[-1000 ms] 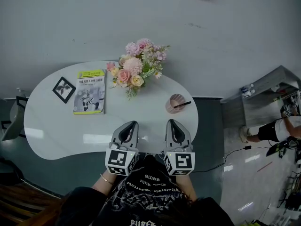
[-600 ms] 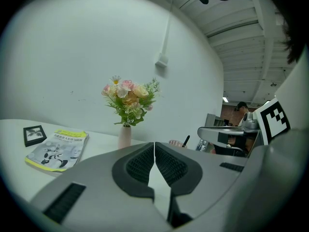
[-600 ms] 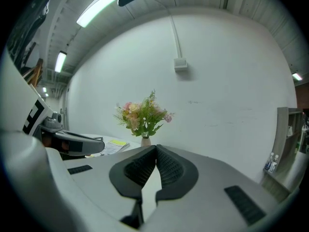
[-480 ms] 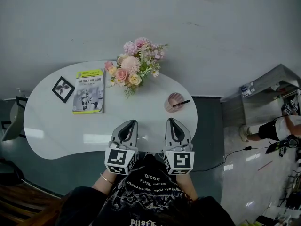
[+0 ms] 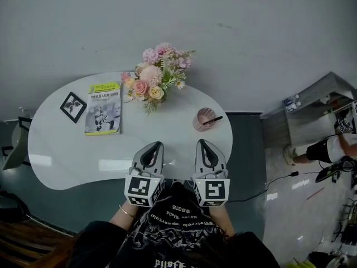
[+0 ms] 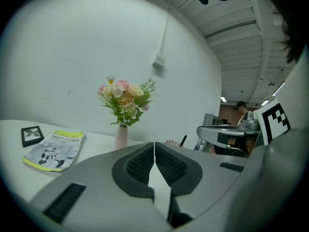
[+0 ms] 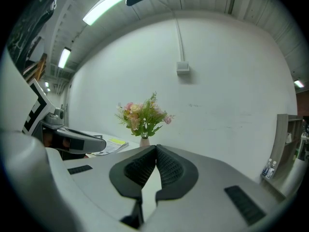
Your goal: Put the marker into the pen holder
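Note:
A pink pen holder (image 5: 203,120) stands on the white table (image 5: 61,155) at the right, and a black marker (image 5: 214,119) sticks out of it, leaning right. From the left gripper view the marker (image 6: 183,140) shows just over the jaws. My left gripper (image 5: 154,144) and right gripper (image 5: 202,143) rest side by side at the table's near edge, well short of the holder. Both are shut with nothing between their pads. The same closed jaws fill the left gripper (image 6: 154,145) view and the right gripper (image 7: 156,149) view.
A vase of pink and yellow flowers (image 5: 154,77) stands at the back of the table. To its left lie a yellow-topped booklet (image 5: 104,107) and a small black picture frame (image 5: 72,106). At the right, a grey cabinet (image 5: 312,113) and a person (image 5: 329,149) on the floor.
The head view has drifted slightly, so the flowers and holder sit a little further left. Both grippers stay where they were, shut.

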Action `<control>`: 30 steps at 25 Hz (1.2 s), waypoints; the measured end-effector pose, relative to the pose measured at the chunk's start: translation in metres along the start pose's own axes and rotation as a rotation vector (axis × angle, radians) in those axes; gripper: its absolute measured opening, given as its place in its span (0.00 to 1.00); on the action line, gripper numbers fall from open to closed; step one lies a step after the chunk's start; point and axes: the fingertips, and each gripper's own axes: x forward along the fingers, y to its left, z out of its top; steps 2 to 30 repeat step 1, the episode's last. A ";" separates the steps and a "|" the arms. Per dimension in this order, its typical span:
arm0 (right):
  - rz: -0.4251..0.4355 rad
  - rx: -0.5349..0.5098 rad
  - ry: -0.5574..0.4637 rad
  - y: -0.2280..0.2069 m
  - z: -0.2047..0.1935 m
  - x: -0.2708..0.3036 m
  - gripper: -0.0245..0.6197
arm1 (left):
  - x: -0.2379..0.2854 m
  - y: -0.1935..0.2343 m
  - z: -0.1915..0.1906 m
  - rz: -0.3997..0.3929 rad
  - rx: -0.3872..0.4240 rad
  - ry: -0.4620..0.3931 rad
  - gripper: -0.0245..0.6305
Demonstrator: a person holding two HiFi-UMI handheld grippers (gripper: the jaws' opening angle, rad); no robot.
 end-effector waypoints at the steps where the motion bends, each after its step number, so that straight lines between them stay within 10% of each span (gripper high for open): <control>1: 0.000 -0.001 0.000 0.000 0.000 0.000 0.08 | 0.000 -0.001 0.000 -0.003 0.003 -0.001 0.08; 30: 0.000 -0.001 0.000 0.000 0.000 0.000 0.08 | 0.000 -0.001 0.000 -0.003 0.003 -0.001 0.08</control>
